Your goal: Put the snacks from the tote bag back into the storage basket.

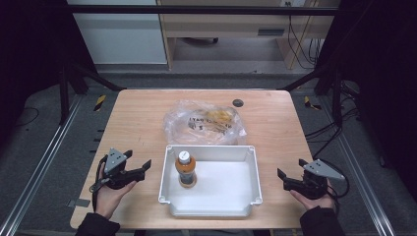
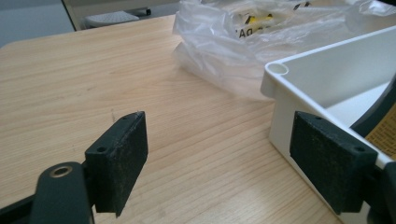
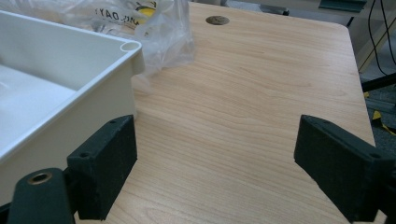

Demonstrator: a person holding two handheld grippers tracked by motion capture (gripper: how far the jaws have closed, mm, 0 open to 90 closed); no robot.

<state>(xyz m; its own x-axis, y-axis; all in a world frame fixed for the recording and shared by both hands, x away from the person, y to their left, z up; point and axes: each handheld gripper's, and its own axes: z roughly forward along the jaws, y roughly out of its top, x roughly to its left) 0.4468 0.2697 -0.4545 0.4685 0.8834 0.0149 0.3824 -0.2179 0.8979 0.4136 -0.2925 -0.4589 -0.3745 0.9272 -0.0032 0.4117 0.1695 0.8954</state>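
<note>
White rectangular plastic bin [image 1: 231, 199] near desk's [image 1: 137, 118] front edge holds amber bottle [image 1: 186, 168]; crinkled clear bag [image 1: 204, 122] behind. Left gripper [image 1: 140, 166], right gripper [image 1: 281, 178] released, flanking.

- A light wooden table [image 1: 137, 123] with rounded corners carries everything.
- A white tray [image 1: 236, 196] sits at its near middle.
- A crumpled clear plastic bag [image 1: 204, 122] lies just behind the tray, touching its far rim.
</note>
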